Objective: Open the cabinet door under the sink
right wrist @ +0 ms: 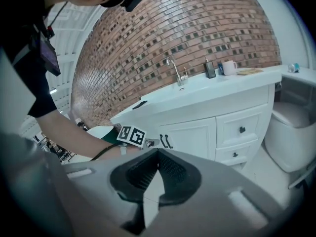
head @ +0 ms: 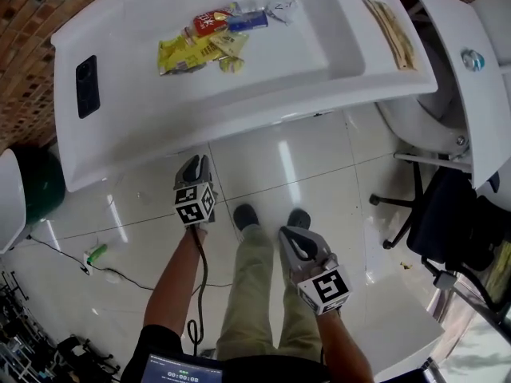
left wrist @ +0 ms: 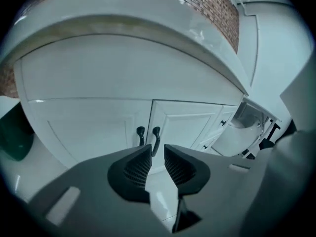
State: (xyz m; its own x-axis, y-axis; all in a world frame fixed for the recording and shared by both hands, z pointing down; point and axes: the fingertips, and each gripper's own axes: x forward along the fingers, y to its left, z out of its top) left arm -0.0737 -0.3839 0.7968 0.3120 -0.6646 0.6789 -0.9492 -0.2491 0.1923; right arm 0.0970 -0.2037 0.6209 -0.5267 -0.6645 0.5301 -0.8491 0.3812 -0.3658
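The cabinet under the sink (head: 319,50) has 2 doors, both closed: a left door (left wrist: 89,127) and a right door (left wrist: 185,122). They meet at a centre seam. Each door carries 1 dark bar handle beside that seam, the left handle (left wrist: 141,135) and the right handle (left wrist: 156,140). Both handles stand upright, so their long axis is vertical. The left gripper (left wrist: 157,154) points straight at this pair. Its jaws are released, with a narrow gap and nothing between them. In the left gripper view the right handle lies directly beyond that gap and the left handle just to its left. Both handles are near the jaws but apart from them. The gap runs side to side, so it already suits a vertical bar, and the likely next move is a straight advance. The right gripper (right wrist: 158,154) is held back and to the right. Its jaw tips are pressed together on nothing. Its view shows the left gripper between it and the handles, so the left gripper is clearly the nearer tool. No contact with either door has been made, and the opening step has not begun.
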